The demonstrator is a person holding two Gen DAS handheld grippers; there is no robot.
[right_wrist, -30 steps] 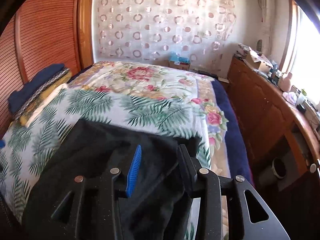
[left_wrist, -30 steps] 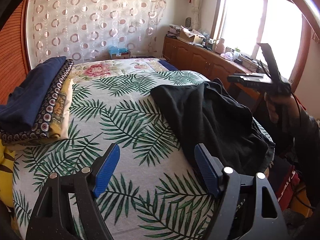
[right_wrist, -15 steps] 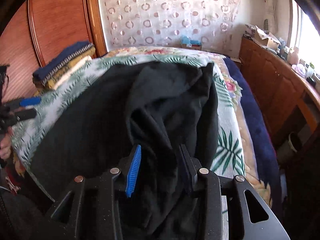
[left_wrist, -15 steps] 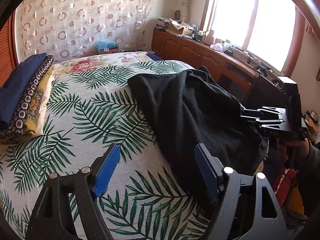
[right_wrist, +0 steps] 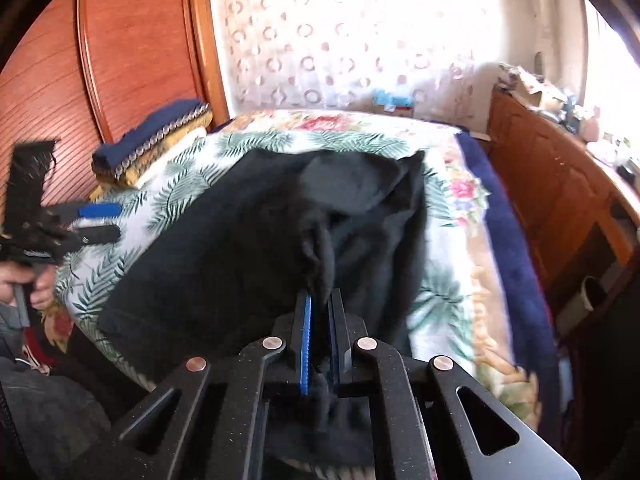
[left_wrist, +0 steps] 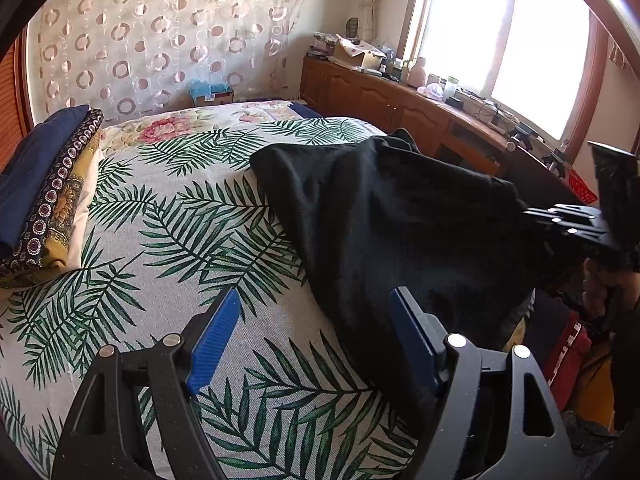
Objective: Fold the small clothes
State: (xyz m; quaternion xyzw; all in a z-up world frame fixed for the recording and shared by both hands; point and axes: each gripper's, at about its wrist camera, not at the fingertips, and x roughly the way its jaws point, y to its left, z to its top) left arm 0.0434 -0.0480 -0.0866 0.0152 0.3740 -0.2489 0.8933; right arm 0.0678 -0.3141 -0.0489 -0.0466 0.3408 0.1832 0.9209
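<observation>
- While the stack of folded clothes [left_wrist: 44, 184] sits at the far left edge of the bed [left_wrist: 180, 248], navy piece on top, patterned and mustard ones beneath, it lies well apart from the other fabric.
- Low in the left wrist view, the left gripper [left_wrist: 316, 340] hangs over the palm-leaf bedspread with its blue pads spread wide and nothing between them; its right finger sits just beside the near edge of the dark cloth.
- Across the middle and right of the bed lies the black garment [left_wrist: 392, 216], rumpled, one end trailing off the bed's right edge.
- At that right edge the right gripper [right_wrist: 319, 308] has just been closing and is now clenched on a pinched fold of the black garment, the cloth drawn up into a ridge between the pads.
- Beyond the bed on the right, a wooden cabinet [left_wrist: 400, 100] runs under the bright window [left_wrist: 500, 32], its top cluttered with small items.
</observation>
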